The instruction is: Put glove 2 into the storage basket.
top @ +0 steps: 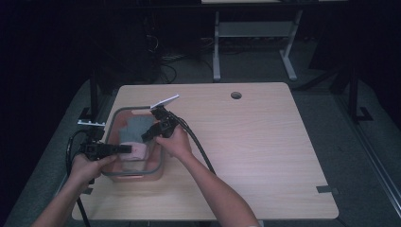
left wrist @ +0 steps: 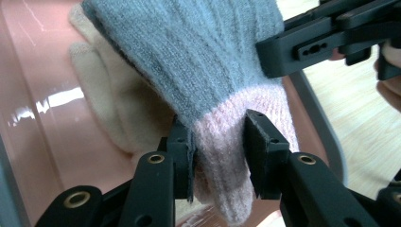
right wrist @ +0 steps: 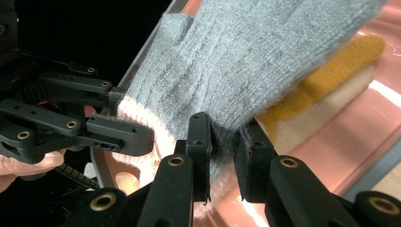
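Observation:
A grey knit glove (top: 137, 126) with a pink cuff is held over a clear pink bin (top: 124, 176) at the table's left. In the left gripper view the glove (left wrist: 198, 56) hangs down, and my left gripper (left wrist: 217, 137) is shut on its pink cuff. My right gripper (right wrist: 224, 137) is shut on the grey knit (right wrist: 255, 61) just above the cuff, close to the left gripper (right wrist: 118, 135). In the high view the left gripper (top: 126, 149) and right gripper (top: 146, 137) meet inside the bin. Beneath the glove lie a beige glove (left wrist: 108, 109) and a yellow one (right wrist: 331, 66).
The bin (left wrist: 42, 142) stands near the table's left edge. The wooden table top (top: 265, 142) stretches to the right, with a cable hole (top: 236, 95) at the back and a strip of tape (top: 327, 190) at the right edge. Another table's legs (top: 216, 52) stand behind.

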Demonstrator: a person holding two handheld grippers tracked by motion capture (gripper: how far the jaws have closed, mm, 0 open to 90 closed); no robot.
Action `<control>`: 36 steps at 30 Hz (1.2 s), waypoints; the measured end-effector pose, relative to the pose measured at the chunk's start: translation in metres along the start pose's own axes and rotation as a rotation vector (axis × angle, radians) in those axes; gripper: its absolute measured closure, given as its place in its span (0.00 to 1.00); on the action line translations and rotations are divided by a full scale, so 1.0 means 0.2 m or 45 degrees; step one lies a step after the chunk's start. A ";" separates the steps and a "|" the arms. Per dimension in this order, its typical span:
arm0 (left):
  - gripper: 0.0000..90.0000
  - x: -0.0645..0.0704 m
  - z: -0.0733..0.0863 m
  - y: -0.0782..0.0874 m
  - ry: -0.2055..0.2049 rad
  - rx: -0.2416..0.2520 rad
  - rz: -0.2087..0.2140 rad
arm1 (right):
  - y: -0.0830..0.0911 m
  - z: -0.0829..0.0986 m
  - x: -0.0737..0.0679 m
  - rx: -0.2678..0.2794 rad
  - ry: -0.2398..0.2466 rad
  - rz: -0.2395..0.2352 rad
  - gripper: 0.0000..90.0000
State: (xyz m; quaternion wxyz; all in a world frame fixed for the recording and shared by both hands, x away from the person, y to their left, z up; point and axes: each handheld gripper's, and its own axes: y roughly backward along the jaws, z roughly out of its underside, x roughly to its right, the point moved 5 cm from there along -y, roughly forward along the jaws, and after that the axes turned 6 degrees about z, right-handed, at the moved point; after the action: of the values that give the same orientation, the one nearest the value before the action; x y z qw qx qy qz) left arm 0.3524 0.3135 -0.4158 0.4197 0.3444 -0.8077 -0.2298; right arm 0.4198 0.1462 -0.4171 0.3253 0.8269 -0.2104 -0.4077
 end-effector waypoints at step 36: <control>0.53 -0.05 -0.04 0.03 -0.002 0.033 -0.121 | 0.15 0.01 0.03 0.076 0.008 -0.001 0.83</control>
State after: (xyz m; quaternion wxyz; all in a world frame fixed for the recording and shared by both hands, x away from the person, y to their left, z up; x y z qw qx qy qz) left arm 0.3602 0.3238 -0.4132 0.4033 0.3877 -0.7936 -0.2392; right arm 0.4189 0.1217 -0.4004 0.3011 0.8375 -0.2210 -0.3988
